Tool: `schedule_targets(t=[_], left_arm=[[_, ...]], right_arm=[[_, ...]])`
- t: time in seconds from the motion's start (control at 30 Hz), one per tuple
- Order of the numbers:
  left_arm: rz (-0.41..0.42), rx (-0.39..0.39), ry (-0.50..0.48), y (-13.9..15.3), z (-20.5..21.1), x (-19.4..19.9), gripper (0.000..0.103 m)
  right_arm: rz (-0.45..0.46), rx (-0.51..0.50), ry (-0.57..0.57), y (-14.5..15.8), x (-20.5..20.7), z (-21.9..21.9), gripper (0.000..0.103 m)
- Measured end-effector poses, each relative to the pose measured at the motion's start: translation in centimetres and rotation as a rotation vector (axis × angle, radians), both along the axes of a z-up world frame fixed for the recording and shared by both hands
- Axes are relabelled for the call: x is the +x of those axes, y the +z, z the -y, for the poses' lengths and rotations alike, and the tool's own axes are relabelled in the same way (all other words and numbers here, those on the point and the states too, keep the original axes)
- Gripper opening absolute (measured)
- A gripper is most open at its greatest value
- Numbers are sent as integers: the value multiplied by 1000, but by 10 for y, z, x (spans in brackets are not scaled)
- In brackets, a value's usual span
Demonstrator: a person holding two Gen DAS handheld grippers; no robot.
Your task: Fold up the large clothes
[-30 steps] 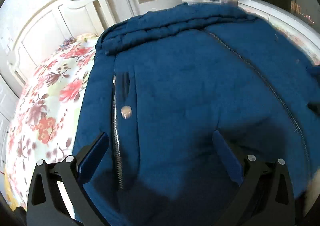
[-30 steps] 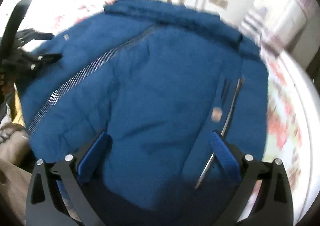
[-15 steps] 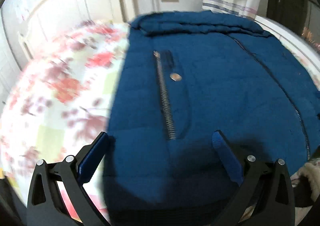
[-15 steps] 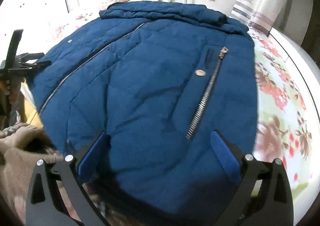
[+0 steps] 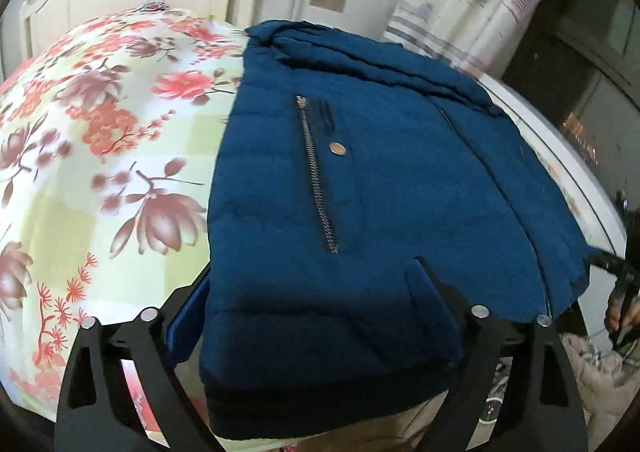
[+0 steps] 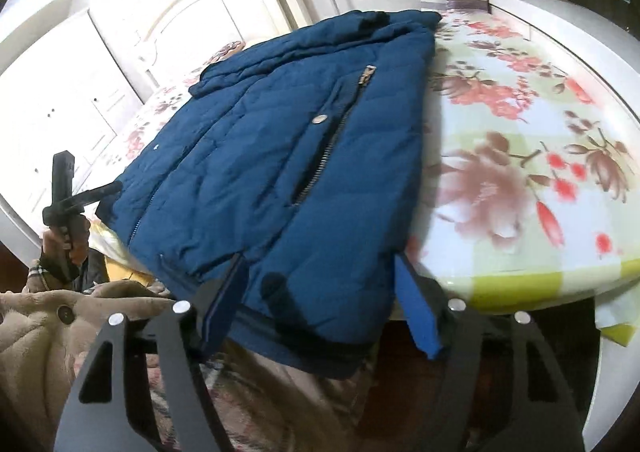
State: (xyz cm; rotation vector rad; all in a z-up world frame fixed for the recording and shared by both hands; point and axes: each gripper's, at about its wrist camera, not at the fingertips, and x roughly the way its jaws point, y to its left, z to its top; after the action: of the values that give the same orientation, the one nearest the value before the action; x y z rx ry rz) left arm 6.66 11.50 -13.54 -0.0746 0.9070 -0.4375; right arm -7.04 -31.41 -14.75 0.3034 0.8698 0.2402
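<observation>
Broadly, a bed with a floral sheet (image 5: 100, 156) fills both views, its white headboard (image 6: 224, 4) at the far end. On it lies a blue padded jacket (image 5: 392, 188), front up, its dark hem hanging over the near edge of the mattress. A pocket zipper (image 5: 316, 176) runs down the front, with a round metal snap (image 5: 338, 148) just beside it. The left gripper (image 5: 316, 304) sits at the hem with its jaws spread wide apart, the fabric lying between them. The right gripper (image 6: 324, 300) is likewise spread wide over the hem corner, clamped on nothing.
</observation>
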Motion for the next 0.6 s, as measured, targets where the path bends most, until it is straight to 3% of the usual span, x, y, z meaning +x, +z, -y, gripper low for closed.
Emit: schedule_targets(t=[0.23, 0.33, 0.4, 0.43, 0.53, 0.6], left_arm=[[-26, -69, -6, 0, -29, -14, 79], [-19, -79, -18, 0, -30, -19, 79], [-42, -120, -42, 1, -27, -16, 76], [-49, -126, -47, 2, -24, -17, 68], [-27, -94, -40, 5, -16, -18, 40], [-31, -134, -29, 6, -20, -16, 38]], right_arm=[[-66, 131, -39, -20, -20, 20, 66], [-48, 235, -18, -33, -23, 19, 61], [-39, 234, -19, -35, -20, 15, 56], [-34, 227, -14, -34, -19, 13, 46], [20, 209, 18, -20, -22, 10, 32], [59, 189, 29, -8, -23, 6, 30]])
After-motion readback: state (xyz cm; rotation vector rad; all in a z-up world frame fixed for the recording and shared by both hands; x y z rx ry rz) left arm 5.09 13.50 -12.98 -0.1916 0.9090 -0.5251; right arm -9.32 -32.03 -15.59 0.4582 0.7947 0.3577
